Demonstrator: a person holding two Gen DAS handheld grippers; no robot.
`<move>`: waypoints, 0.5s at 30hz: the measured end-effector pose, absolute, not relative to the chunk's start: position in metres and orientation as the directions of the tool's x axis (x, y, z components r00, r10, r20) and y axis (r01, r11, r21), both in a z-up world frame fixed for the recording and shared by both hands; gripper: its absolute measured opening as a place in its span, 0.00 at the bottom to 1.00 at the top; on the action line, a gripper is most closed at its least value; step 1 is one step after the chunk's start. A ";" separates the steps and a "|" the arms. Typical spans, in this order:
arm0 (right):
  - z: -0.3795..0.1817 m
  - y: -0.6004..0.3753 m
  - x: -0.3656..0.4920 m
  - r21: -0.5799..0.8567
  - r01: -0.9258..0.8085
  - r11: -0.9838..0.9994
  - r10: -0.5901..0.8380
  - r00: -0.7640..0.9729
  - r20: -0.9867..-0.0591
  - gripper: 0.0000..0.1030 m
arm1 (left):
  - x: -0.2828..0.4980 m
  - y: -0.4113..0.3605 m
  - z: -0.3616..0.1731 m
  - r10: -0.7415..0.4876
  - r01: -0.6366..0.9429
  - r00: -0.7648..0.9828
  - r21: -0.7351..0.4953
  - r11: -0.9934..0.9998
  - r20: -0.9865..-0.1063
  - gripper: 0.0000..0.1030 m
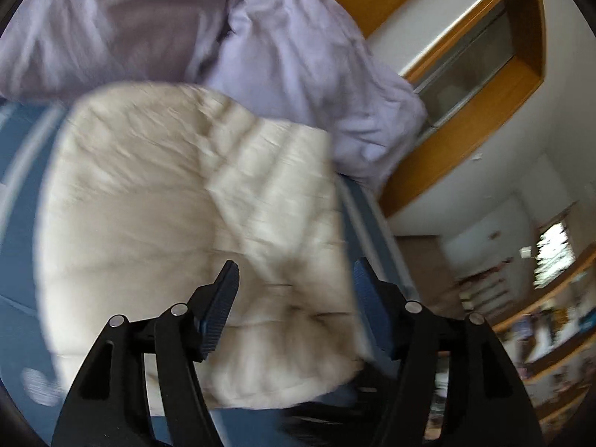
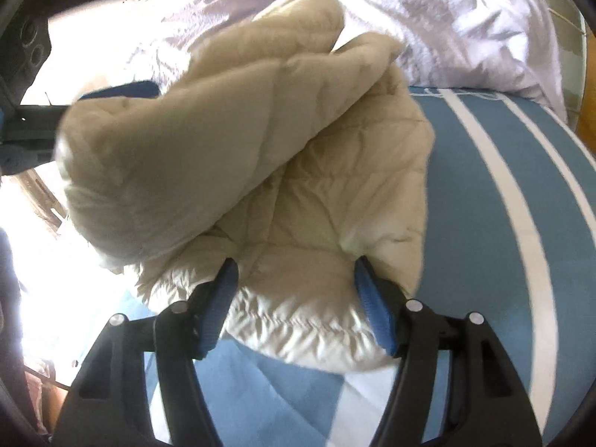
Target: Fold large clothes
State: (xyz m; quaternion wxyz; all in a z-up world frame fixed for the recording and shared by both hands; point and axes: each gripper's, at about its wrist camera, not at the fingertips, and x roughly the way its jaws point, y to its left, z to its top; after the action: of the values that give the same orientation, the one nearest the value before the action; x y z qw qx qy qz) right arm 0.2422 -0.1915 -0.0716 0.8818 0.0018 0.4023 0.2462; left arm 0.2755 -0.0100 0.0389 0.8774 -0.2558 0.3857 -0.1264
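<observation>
Left wrist view: left gripper [image 1: 294, 279] has its jaws spread wide, w/ nothing clamped between the blue pads [image 1: 219, 313]. It hangs over the cream quilted jacket [image 1: 178, 201], which lies mostly flat on the blue bedcover [image 1: 22, 298]; can't tell if the fingertips actually touch the fabric, the pic is motion-blurred. Jacket fills the middle of the view, one panel folded over w/ a diagonal edge running across it. Behind the jacket, at the far side of the bed, a rumpled lavender duvet [image 1: 298, 56] is bunched up. To the right, a white wall w/ a wood-framed window [image 1: 476, 59], and lower down wooden shelves [image 1: 551, 320] w/ blurred clutter.

Right wrist view: right gripper [image 2: 294, 279] is also wide open, its blue pads [image 2: 372, 309] straddling the near edge of the jacket [image 2: 305, 201]; fabric sits between the two fingers & seems to brush the tips, but the jaws aren't closed on it. A thick part of the jacket is raised & draped over toward the left, where the left gripper [image 2: 123, 91] shows as a blue pad on a dark body at the fabric's upper-left edge. Bedcover [image 2: 465, 201] here is blue w/ white stripes. Lavender duvet [image 2: 465, 26] is piled at top right. Left side is blown out by bright light.
</observation>
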 end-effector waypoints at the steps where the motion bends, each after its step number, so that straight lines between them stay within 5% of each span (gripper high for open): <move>1: -0.069 -0.195 0.240 0.194 -0.428 0.883 0.428 0.563 -0.707 0.64 | 0.270 -0.003 0.039 -0.385 0.008 0.678 -0.519 0.855 -0.625 0.63; 15: -0.044 -0.232 0.237 0.188 -0.327 0.926 0.361 0.625 -0.692 0.71 | 0.263 0.065 0.014 0.097 -0.275 0.677 -0.129 0.953 -0.729 0.63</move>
State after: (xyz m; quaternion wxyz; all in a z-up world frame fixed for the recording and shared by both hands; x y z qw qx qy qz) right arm 0.2366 -0.2318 -0.0441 0.9010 0.0221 0.3889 0.1909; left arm 0.2632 0.0654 0.0140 0.9085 -0.1147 0.3886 0.1022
